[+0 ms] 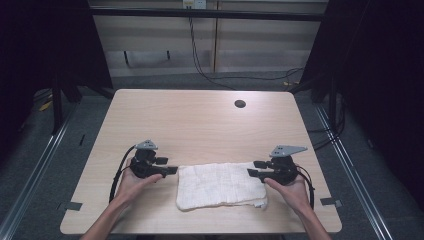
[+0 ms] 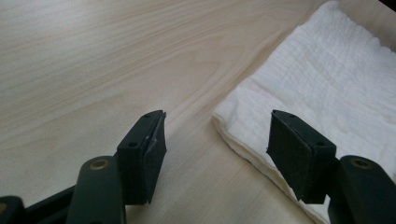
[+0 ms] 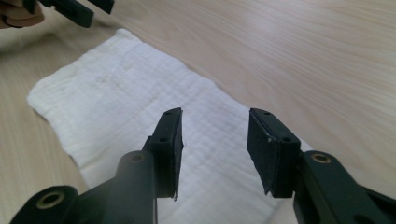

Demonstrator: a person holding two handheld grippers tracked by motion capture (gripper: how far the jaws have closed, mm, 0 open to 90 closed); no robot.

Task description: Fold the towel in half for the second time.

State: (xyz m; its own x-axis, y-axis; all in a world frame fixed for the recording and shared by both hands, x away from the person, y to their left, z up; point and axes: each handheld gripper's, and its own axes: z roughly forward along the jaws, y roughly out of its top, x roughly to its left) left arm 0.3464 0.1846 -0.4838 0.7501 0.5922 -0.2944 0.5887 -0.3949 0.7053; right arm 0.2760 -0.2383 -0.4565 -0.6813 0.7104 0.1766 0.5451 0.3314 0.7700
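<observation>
From the high view, a folded white cloth (image 1: 221,185) lies flat on the near half of the light wooden table (image 1: 200,120), between the two hands. The left gripper (image 1: 170,170) points at the cloth's left edge and the right gripper (image 1: 253,169) at its right edge, each just beside the fabric. A small dark hole (image 1: 240,104) sits in the tabletop further back. In the left gripper view the jaws stand wide apart and hold nothing — the cloth's (image 2: 327,88) corner lies between them. In the right gripper view the jaws are likewise parted and empty, hanging over the cloth (image 3: 140,116), with the other gripper (image 3: 74,9) at the far end.
</observation>
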